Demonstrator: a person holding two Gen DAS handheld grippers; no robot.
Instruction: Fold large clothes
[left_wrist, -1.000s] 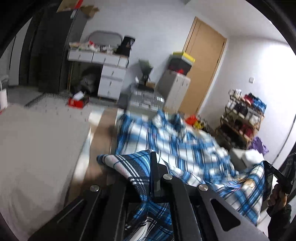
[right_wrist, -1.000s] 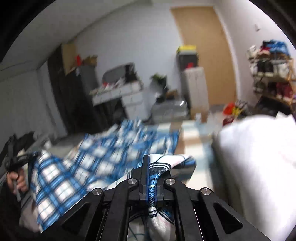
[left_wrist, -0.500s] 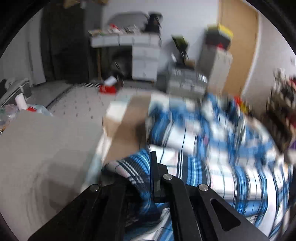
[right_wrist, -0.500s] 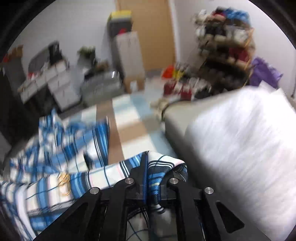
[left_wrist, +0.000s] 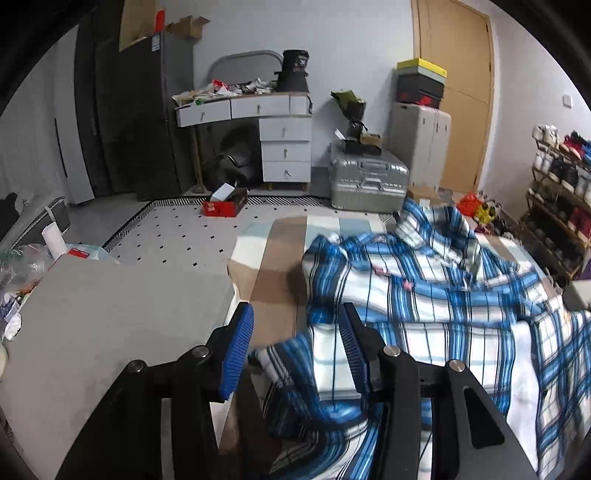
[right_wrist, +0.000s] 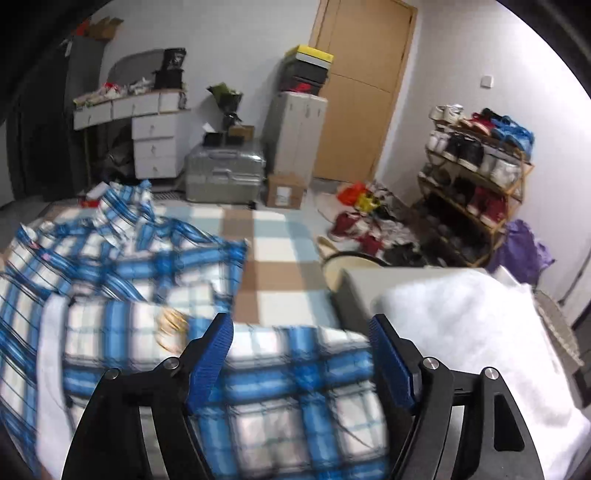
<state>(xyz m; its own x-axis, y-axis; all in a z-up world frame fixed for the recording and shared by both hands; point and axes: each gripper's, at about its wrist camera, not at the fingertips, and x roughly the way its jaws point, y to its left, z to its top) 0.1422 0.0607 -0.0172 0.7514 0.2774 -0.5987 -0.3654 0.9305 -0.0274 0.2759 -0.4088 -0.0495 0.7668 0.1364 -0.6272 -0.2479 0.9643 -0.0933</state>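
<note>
A large blue-and-white plaid shirt (left_wrist: 436, 317) lies rumpled on a checked rug (left_wrist: 280, 251). It also shows in the right wrist view (right_wrist: 122, 280), blurred. My left gripper (left_wrist: 295, 332) is open, its blue pads (left_wrist: 238, 350) apart, above the shirt's left corner. My right gripper (right_wrist: 299, 350) is open, pads (right_wrist: 391, 365) wide apart, above the shirt's right edge. Neither holds cloth.
A grey cushion (left_wrist: 96, 332) sits left of the rug. A white bedding pile (right_wrist: 476, 354) lies right. A silver suitcase (left_wrist: 369, 177), a drawer desk (left_wrist: 258, 122), a shoe rack (right_wrist: 476, 173) and floor clutter (right_wrist: 365, 225) stand beyond.
Both grippers were shut on shirt corners; now both have opened and let the cloth drop onto the rug. The shirt has gone from held up to lying down.
</note>
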